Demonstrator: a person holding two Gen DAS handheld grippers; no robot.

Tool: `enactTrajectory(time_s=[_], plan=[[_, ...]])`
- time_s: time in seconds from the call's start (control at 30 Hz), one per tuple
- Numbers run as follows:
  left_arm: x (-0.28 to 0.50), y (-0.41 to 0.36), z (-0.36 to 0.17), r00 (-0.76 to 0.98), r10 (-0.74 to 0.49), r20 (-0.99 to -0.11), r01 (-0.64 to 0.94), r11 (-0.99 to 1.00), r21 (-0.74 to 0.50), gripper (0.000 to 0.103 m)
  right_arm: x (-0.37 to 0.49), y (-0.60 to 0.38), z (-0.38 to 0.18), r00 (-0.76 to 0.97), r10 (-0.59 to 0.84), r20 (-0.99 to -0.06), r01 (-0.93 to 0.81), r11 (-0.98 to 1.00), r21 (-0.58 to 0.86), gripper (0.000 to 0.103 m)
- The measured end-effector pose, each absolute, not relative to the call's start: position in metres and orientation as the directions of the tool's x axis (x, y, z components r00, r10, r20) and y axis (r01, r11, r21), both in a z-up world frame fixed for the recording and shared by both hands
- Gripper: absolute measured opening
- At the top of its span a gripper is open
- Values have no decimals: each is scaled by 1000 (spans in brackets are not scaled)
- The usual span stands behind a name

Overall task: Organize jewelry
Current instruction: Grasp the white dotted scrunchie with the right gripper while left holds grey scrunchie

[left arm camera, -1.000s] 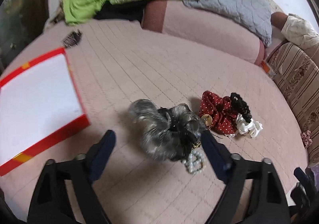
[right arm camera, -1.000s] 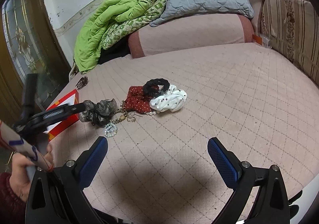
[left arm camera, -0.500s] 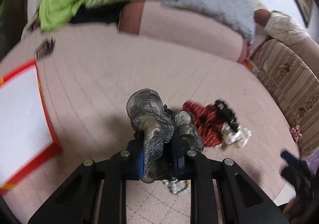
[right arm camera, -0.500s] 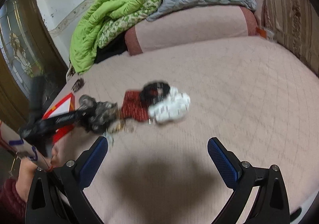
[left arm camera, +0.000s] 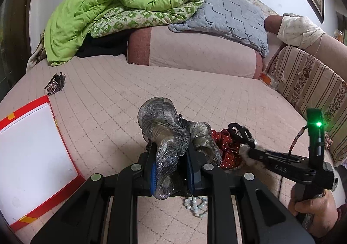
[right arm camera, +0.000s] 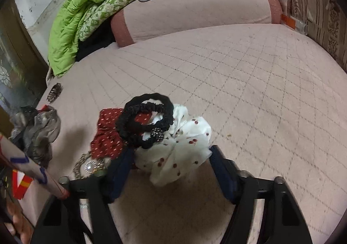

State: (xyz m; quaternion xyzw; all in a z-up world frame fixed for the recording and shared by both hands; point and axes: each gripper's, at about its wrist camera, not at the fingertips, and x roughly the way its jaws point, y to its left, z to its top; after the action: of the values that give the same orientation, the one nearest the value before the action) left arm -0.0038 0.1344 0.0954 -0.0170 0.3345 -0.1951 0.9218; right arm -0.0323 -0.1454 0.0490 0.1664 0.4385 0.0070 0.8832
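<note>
My left gripper [left arm camera: 171,170] is shut on a grey glittery scrunchie [left arm camera: 167,133] and holds it above the pink quilted bed; it also shows at the left of the right wrist view [right arm camera: 39,129]. A pearl bracelet [left arm camera: 196,205] lies under it. My right gripper [right arm camera: 171,170] is open, its fingers on either side of a white cherry-print scrunchie [right arm camera: 177,148]. A black scrunchie [right arm camera: 145,120] lies on a red dotted scrunchie [right arm camera: 108,133]. A gold brooch with a pearl [right arm camera: 90,165] lies by the left finger.
A red-edged box with a white inside [left arm camera: 32,157] lies at the left. A dark hair claw [left arm camera: 55,86] lies beyond it. A green quilt [left arm camera: 108,11] and grey pillow [left arm camera: 227,18] are piled on a bolster at the back. A striped sofa back [left arm camera: 310,89] stands at the right.
My left gripper closed on the grey scrunchie and lifted it. My right gripper moved forward and down until its open fingers came around the white scrunchie.
</note>
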Motion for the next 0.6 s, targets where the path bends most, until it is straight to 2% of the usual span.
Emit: enactTrajectory(time_s=[0.03, 0.13, 0.27, 0.37, 0.47, 0.6], plan=[[-4, 133, 95, 700, -370, -611, 350, 923, -159, 21, -30, -146, 46, 596, 164, -786, 134, 945, 299, 11], [-4, 132, 95, 702, -369, -609, 349, 924, -158, 21, -37, -153, 51, 612, 169, -773, 140, 938, 316, 10], [-5, 133, 96, 712, -365, -600, 344, 926, -156, 21, -58, -169, 74, 699, 84, -710, 172, 944, 282, 10], [-6, 131, 95, 716, -360, -598, 341, 928, -150, 21, -83, -181, 105, 817, 45, -575, 164, 937, 307, 10], [-6, 128, 96, 719, -359, -595, 341, 928, -148, 21, -103, -175, 132, 889, 2, -459, 124, 962, 245, 10], [-11, 126, 98, 729, -351, -588, 342, 930, -132, 21, -104, -174, 128, 885, 79, -459, 78, 947, 313, 10]])
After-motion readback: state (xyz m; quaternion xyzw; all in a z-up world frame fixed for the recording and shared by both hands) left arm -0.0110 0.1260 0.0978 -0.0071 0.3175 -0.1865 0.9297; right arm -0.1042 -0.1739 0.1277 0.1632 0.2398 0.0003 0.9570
